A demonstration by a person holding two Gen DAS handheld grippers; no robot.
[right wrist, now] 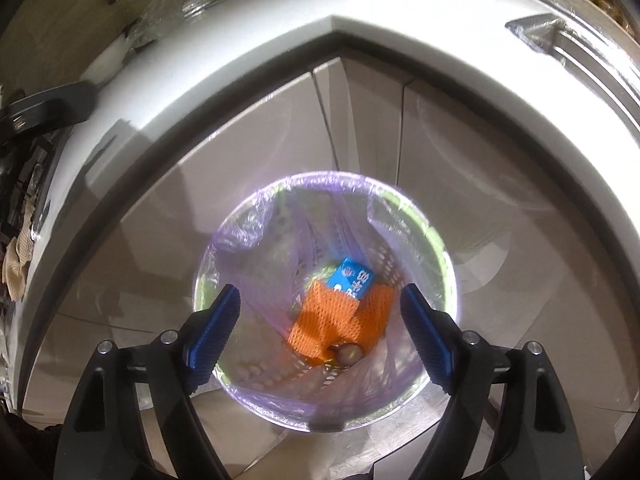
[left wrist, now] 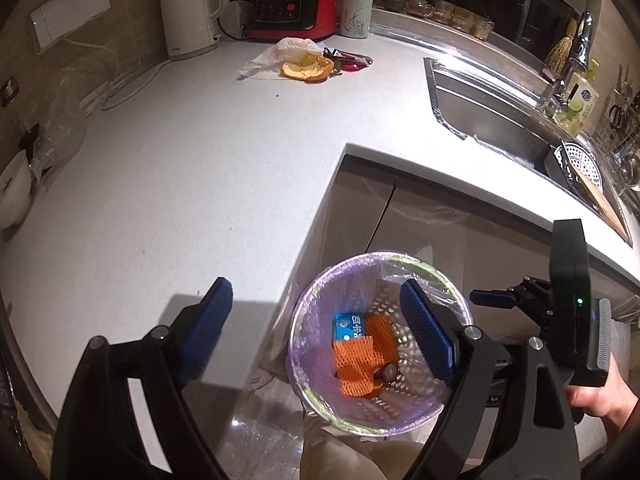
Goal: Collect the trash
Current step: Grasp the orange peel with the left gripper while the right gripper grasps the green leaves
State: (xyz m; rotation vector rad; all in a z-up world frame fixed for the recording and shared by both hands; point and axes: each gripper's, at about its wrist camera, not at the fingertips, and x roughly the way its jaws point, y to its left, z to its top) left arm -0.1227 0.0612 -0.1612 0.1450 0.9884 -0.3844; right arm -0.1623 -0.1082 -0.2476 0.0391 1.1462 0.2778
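The white counter (left wrist: 168, 168) filled most of the left wrist view, running to an inner corner above pale cabinet doors (right wrist: 256, 184). A steel sink (left wrist: 500, 120) was set into its right stretch, with a tap (left wrist: 580, 40) and a soap bottle (left wrist: 582, 102) at the far rim; the sink's right end was cut off by the picture edge. Along the back wall stood a white kettle (left wrist: 190, 12), a red and black appliance (left wrist: 294, 4) whose top was cut off, and a pale mug (left wrist: 356, 14).

On the floor below the counter's corner stood the bin (right wrist: 448, 276), lined with a thin purple bag (right wrist: 248, 232). In it lay orange foam netting (right wrist: 324, 320), a blue carton (right wrist: 352, 278) and a small round brownish thing (right wrist: 349, 352) too blurred to name.

Near the back edge of the counter, in front of the appliance, lay more trash: a crumpled white plastic bag (left wrist: 280, 56), orange peel (left wrist: 308, 69) touching it, and red and dark wrappers (left wrist: 352, 60) that were hard to tell apart.

The left gripper (left wrist: 316, 332) hung over the counter's front edge and the bin, its blue pads (left wrist: 208, 332) spread wide with nothing between them. The right gripper (right wrist: 320, 332) hung directly above the bin, likewise spread wide and empty.

A white bowl (left wrist: 14, 196) at the counter's left edge was partly cut off.
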